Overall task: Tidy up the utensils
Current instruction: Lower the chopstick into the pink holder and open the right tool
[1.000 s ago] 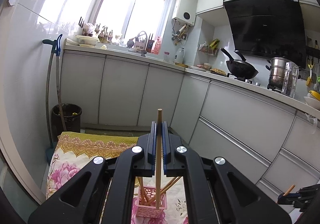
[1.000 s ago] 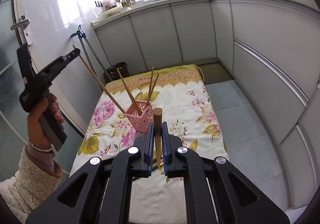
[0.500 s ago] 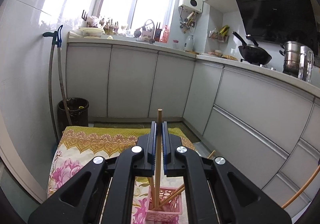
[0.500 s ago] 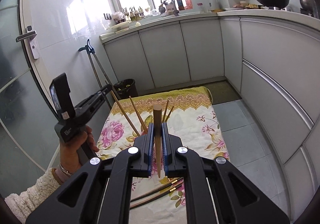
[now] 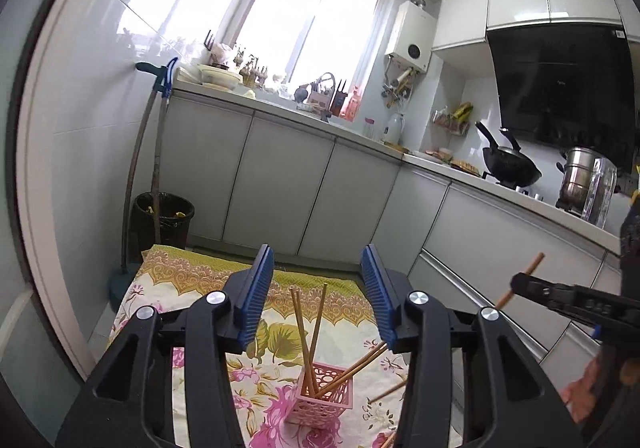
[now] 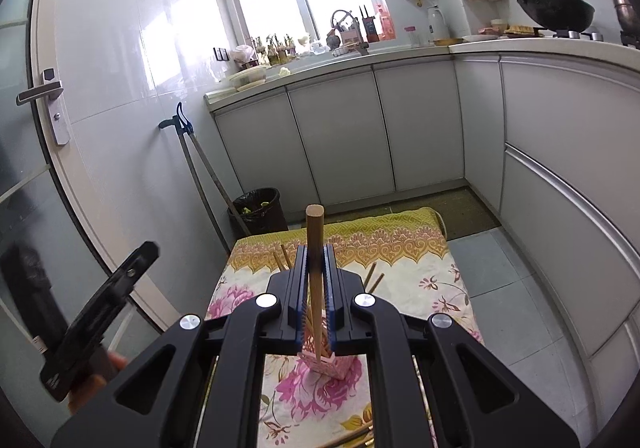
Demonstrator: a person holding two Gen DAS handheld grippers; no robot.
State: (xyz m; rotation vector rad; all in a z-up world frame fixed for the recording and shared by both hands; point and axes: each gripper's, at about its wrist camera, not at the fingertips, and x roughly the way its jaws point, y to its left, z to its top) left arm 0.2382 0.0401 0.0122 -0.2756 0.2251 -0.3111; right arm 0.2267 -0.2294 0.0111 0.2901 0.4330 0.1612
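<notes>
A: Left gripper (image 5: 316, 288): jaws are opening, blue pads apart, nothing between them. It hangs above the pink basket (image 5: 322, 396).

B: Basket contents?

A: Several chopsticks (image 5: 306, 340) stand in it. Two lean near upright; two more slant out over the rim toward the right. The basket stands on the floral cloth (image 5: 192, 280), which covers a low surface on the kitchen floor.

B: Right gripper?

A: Right gripper (image 6: 315, 288): jaws closed on one chopstick (image 6: 315, 244). The stick runs up between the pads; its blunt end stands clear above the fingertips, and its lower end points down at the basket (image 6: 332, 362) below. In the left wrist view the same gripper (image 5: 520, 284) enters from the right edge with the stick (image 5: 528, 272) held at a slant.

B: Loose items?

A: One chopstick (image 5: 388, 392) lies on the cloth just right of the basket. Two more (image 6: 352, 436) lie on the cloth (image 6: 420, 248) near the bottom of the right wrist view, partly hidden by the gripper body.

B: Surroundings?

A: Grey cabinets (image 6: 340, 136) behind the cloth, a black bin (image 6: 258, 208) at the wall, a wok (image 5: 510, 164) on the stove.
</notes>
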